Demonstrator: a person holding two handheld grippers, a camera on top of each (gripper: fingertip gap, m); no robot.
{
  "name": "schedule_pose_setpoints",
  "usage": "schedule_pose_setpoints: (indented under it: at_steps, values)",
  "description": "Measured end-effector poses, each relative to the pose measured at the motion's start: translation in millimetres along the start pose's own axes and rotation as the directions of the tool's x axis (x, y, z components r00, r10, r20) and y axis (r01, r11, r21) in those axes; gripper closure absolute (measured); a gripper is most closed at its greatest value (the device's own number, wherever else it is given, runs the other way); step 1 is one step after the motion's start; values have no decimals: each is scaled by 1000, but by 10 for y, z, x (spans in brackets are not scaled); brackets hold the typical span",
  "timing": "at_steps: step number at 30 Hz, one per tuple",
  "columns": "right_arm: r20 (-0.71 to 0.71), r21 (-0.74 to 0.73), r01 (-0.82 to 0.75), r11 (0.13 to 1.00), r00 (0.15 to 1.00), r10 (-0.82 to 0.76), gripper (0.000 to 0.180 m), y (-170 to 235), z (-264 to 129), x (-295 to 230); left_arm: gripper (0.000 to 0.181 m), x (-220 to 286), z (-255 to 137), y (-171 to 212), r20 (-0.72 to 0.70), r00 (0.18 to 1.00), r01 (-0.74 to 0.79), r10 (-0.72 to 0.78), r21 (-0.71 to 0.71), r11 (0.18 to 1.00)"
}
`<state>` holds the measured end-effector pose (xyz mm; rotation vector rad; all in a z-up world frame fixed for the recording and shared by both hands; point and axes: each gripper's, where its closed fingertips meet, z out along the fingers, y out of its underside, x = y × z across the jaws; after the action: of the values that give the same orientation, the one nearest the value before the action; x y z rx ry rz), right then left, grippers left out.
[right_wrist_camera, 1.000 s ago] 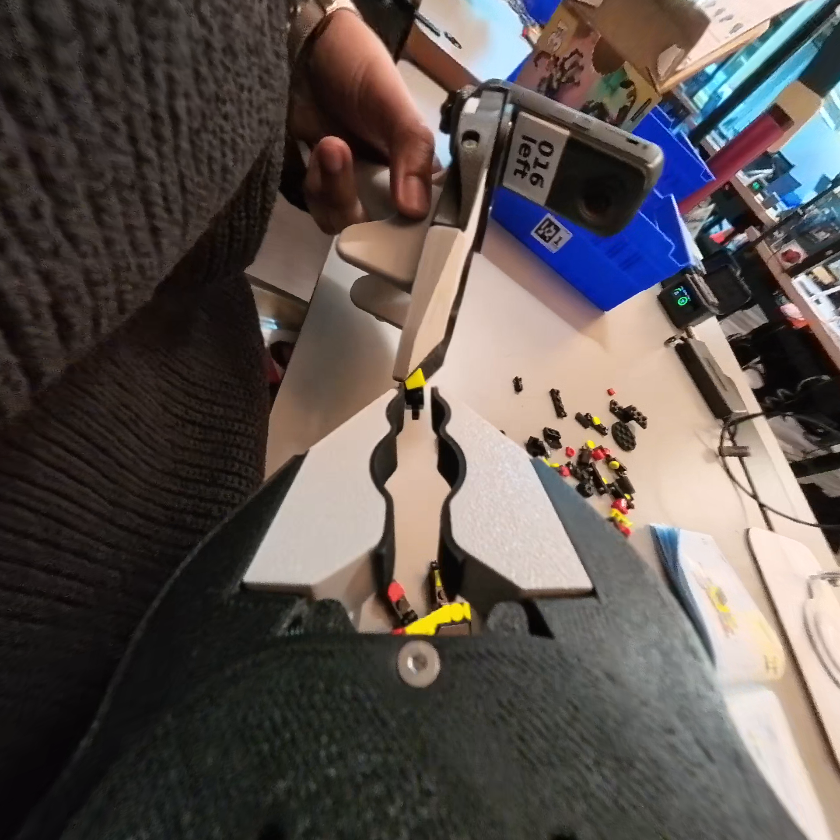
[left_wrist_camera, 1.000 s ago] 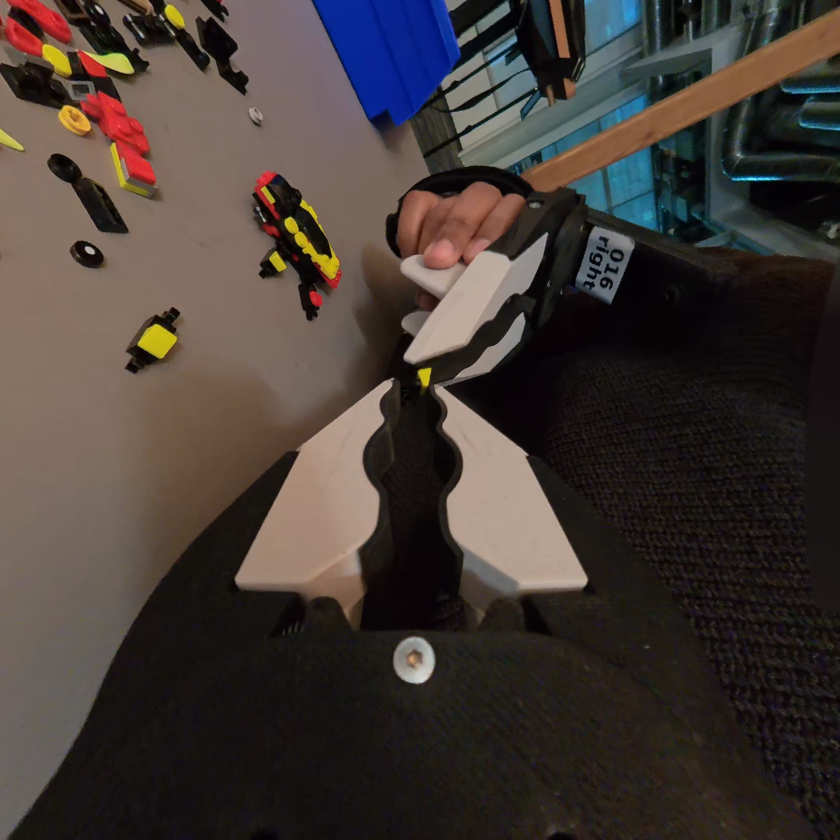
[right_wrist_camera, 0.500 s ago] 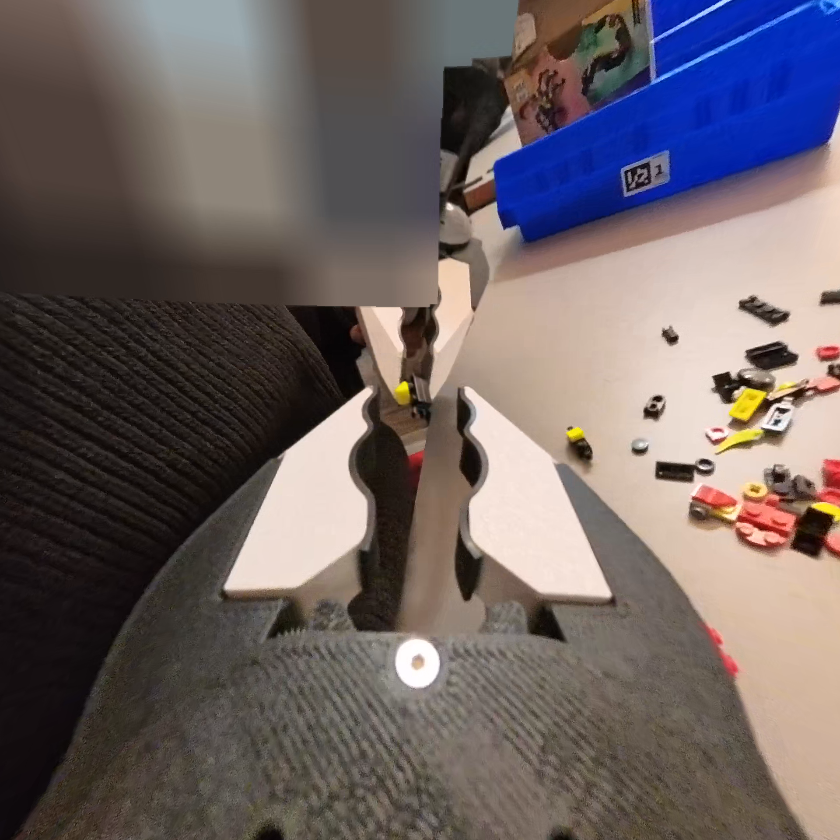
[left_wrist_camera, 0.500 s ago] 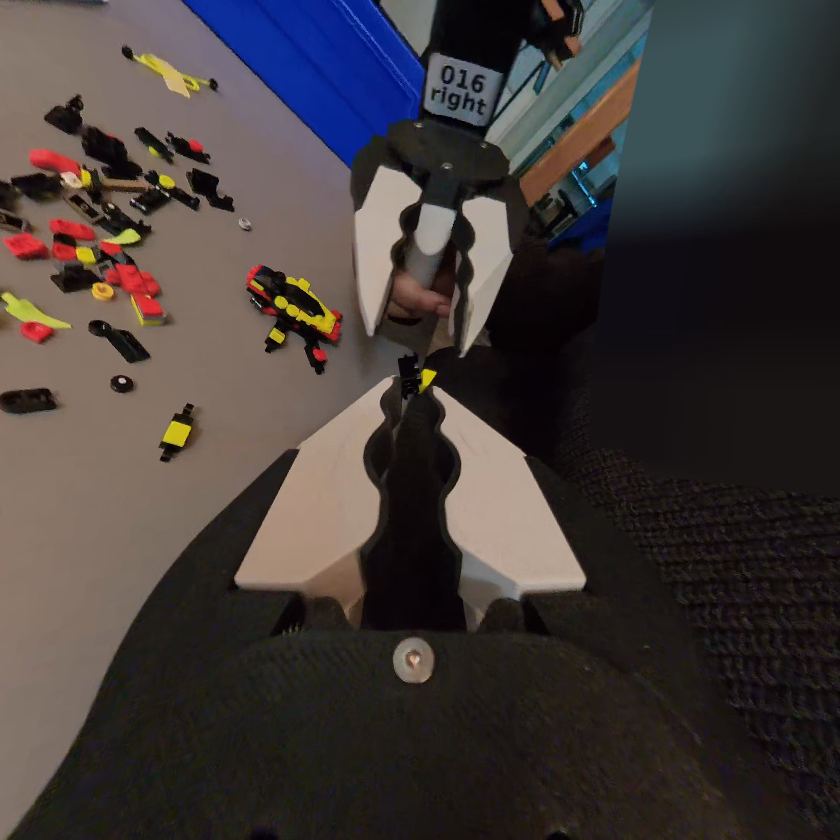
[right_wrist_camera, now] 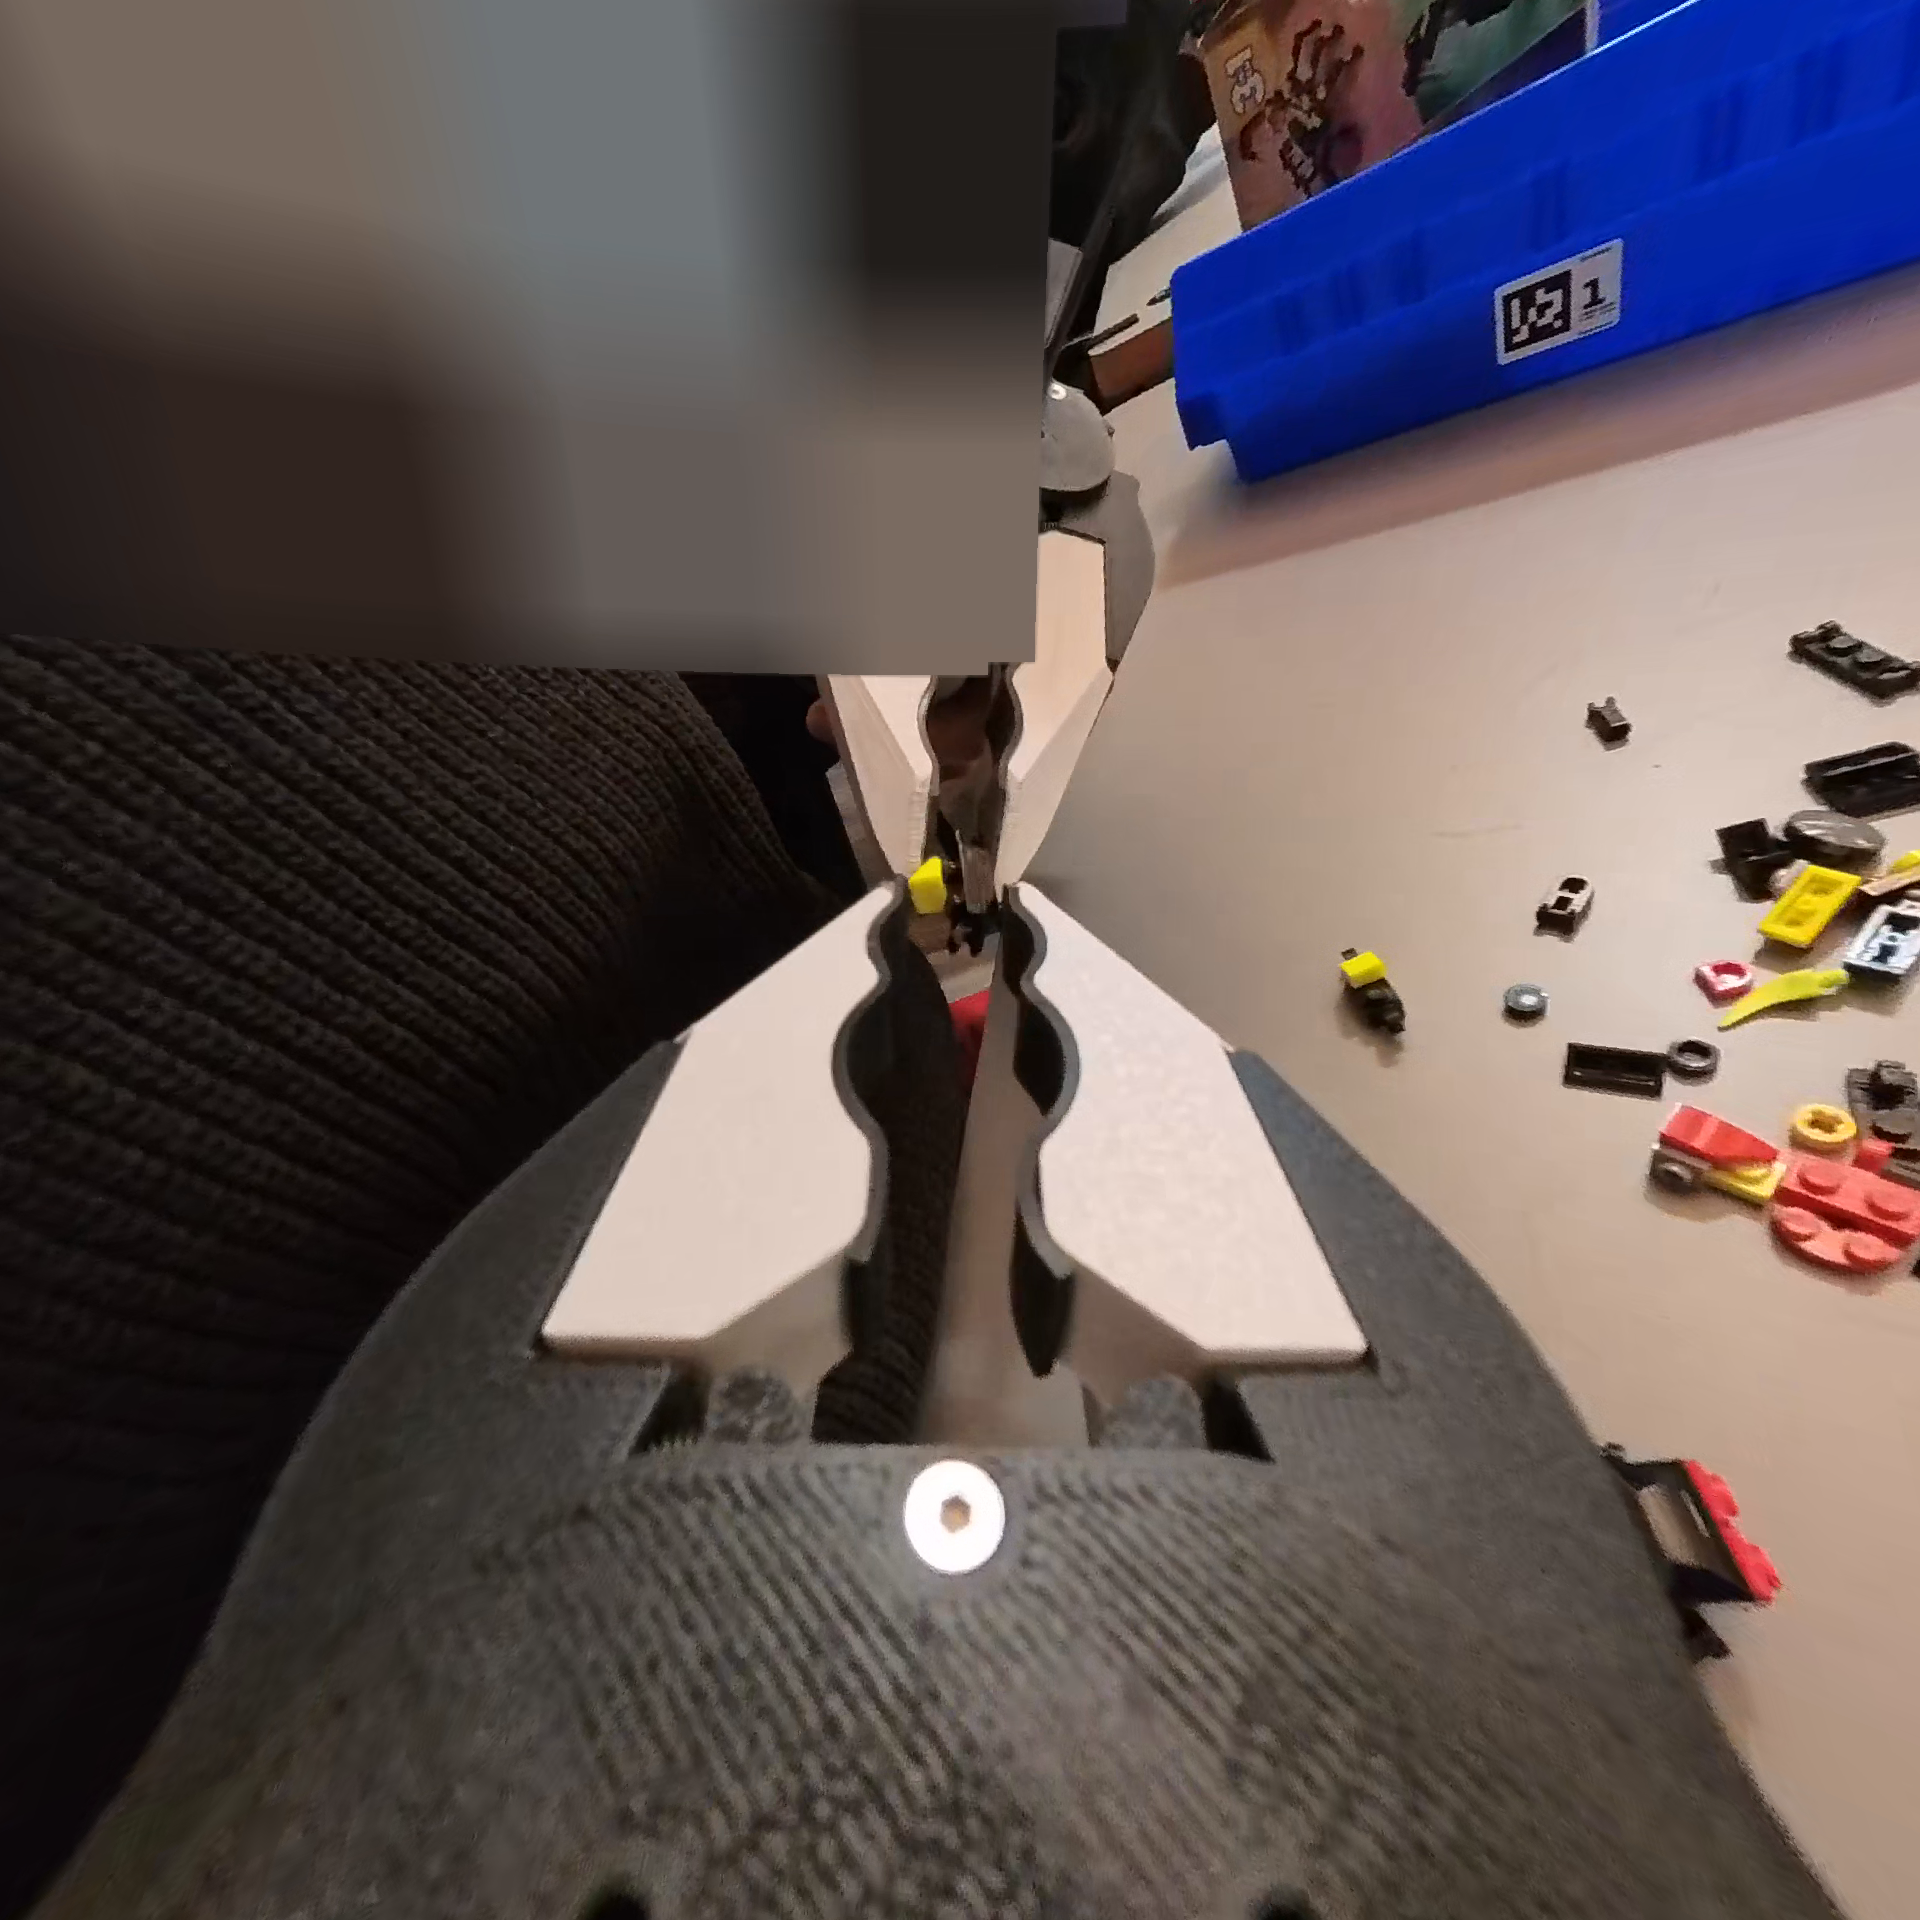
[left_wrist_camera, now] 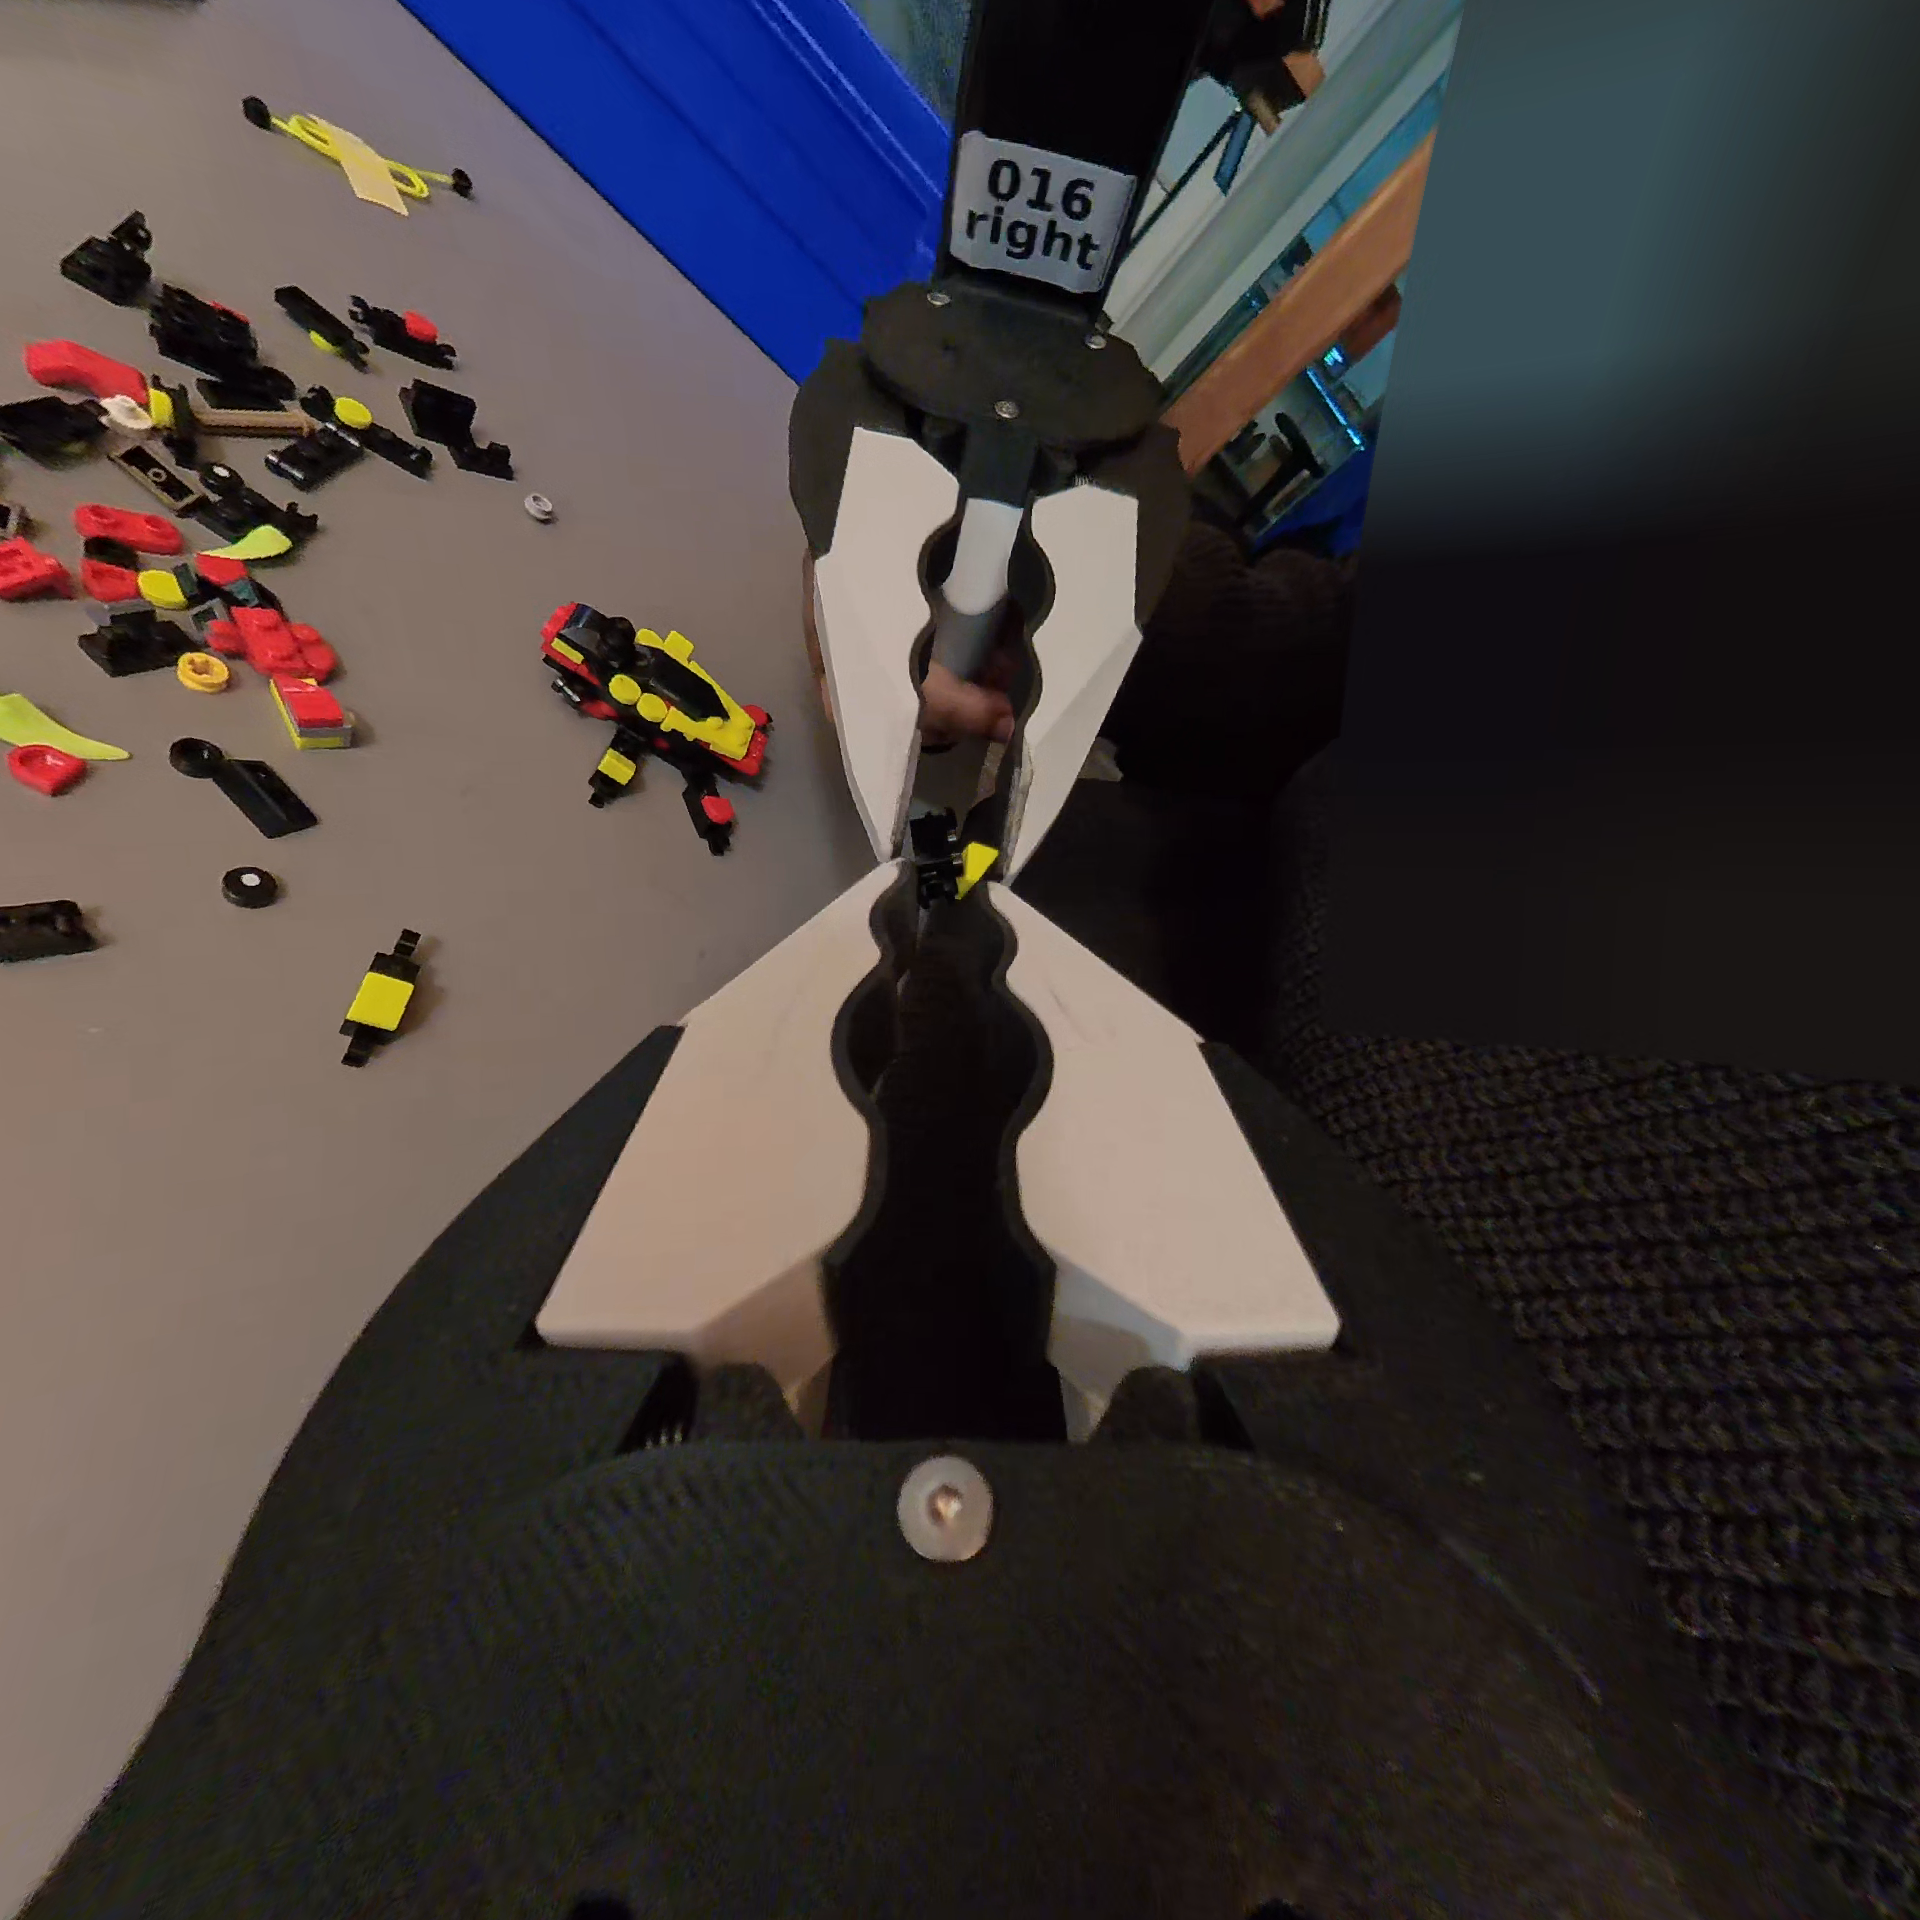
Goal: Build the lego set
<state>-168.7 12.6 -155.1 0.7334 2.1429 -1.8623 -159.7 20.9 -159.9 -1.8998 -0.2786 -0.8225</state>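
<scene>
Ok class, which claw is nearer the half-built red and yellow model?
Right. The right claw hangs alongside the model; the left claw stops short of it.

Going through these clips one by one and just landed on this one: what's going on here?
A person is building a toy brick set with two handheld grippers. The left gripper and the right gripper meet tip to tip above the table edge, both with jaws nearly shut on a small black and yellow piece between them, apparently pressing parts together. A partly built red, black and yellow model lies on the grey table near loose bricks and a blue bin.
</scene>
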Motion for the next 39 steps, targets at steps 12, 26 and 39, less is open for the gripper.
schedule_pose_setpoints:
  at_steps: [12,26,39]
  values:
    - [20,7,-21,1000,1000,21,170,-16,-28,-11,169,20,17,0,0,1000,1,-1,1,1000]
    - [-46,-13,46,999,998,-46,167,1,-21,51,176,-63,18,35,30,999,32,-31,-19,999]
    - [-39,25,59,998,998,-58,168,-65,-45,26,176,-26,-9,-31,1,999,49,-49,19,999]
